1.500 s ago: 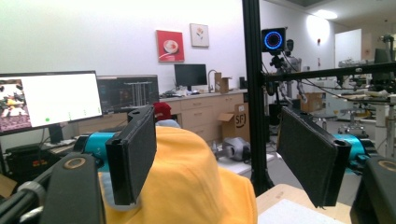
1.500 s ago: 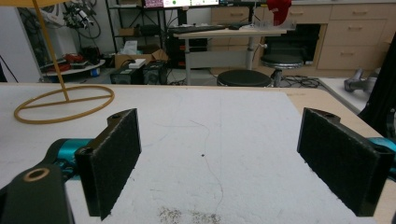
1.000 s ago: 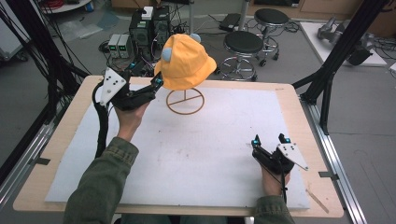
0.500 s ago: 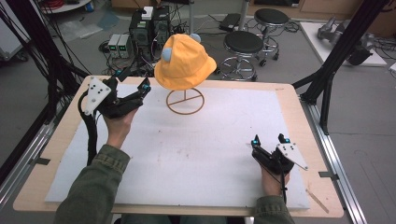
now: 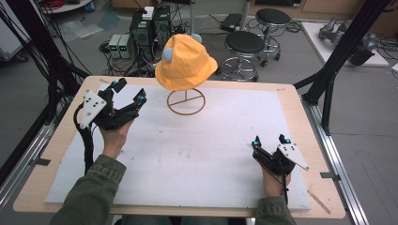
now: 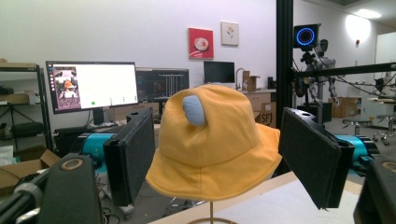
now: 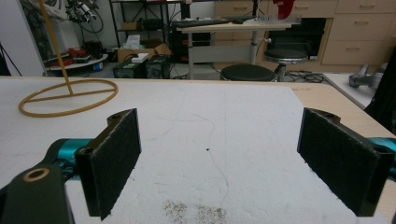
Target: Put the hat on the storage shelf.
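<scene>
A yellow bucket hat [image 5: 184, 63] with a pale blue ear [image 6: 194, 110] sits on top of a thin wire stand whose ring base [image 5: 186, 101] rests on the white mat at the back middle. My left gripper [image 5: 128, 93] is held up to the left of the hat, apart from it, jaws wide open and pointing at it; in the left gripper view the hat [image 6: 215, 144] appears between the jaws but farther off. My right gripper [image 5: 270, 141] rests low at the front right, open, with nothing between its pads [image 7: 114, 158].
The white mat [image 5: 197, 150] covers most of the wooden table [image 5: 300, 101]. Black frame posts [image 5: 335, 70] rise at the table's left and right. Stools [image 5: 244, 44] and computer boxes stand on the floor beyond the far edge.
My left gripper has drawn back from beside the hat stand toward the left and now stands farther from the hat, open. The right gripper has stayed put.
</scene>
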`<state>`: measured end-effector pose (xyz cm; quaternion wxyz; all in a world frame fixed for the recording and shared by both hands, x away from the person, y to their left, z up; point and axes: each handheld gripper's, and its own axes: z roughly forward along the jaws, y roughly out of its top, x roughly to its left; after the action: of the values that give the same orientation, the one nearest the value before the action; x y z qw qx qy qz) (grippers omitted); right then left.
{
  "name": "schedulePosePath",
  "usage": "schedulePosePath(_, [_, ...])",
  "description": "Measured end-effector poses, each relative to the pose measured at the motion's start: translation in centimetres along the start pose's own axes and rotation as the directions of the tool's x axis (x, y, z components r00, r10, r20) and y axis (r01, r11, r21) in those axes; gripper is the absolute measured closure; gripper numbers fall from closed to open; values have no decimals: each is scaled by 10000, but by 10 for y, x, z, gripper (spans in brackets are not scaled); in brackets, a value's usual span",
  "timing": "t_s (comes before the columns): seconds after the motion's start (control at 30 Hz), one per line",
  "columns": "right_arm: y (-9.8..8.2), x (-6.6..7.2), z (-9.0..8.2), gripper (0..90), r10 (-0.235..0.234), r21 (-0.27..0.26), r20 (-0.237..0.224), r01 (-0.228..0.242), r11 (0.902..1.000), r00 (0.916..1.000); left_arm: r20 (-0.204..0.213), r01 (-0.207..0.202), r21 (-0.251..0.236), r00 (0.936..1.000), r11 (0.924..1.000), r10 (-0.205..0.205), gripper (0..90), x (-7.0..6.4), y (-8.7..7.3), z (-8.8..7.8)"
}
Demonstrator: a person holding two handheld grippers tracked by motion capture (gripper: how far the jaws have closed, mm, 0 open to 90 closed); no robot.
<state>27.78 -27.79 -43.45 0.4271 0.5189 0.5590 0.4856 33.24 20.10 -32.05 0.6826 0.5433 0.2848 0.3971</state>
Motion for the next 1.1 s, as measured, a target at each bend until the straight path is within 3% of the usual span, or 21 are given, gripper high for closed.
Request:
schedulePosePath(0.37, [0, 1, -1, 123, 33, 8, 50, -33, 10000, 10000, -453, 58, 27, 9990, 10000, -57, 272, 7, -12, -29])
schedulePosePath(0.7, [0, 1, -2, 123, 43, -33, 78, -43, 10000, 10000, -1330, 247, 318, 9909, 9992, -202, 260, 19, -31, -60])
schedulePosePath(1.1, [0, 1, -2, 123, 23, -41, 115, -23, 10000, 9999, -1805, 436, 637, 9831, 9970, -315, 258, 27, -47, -87])
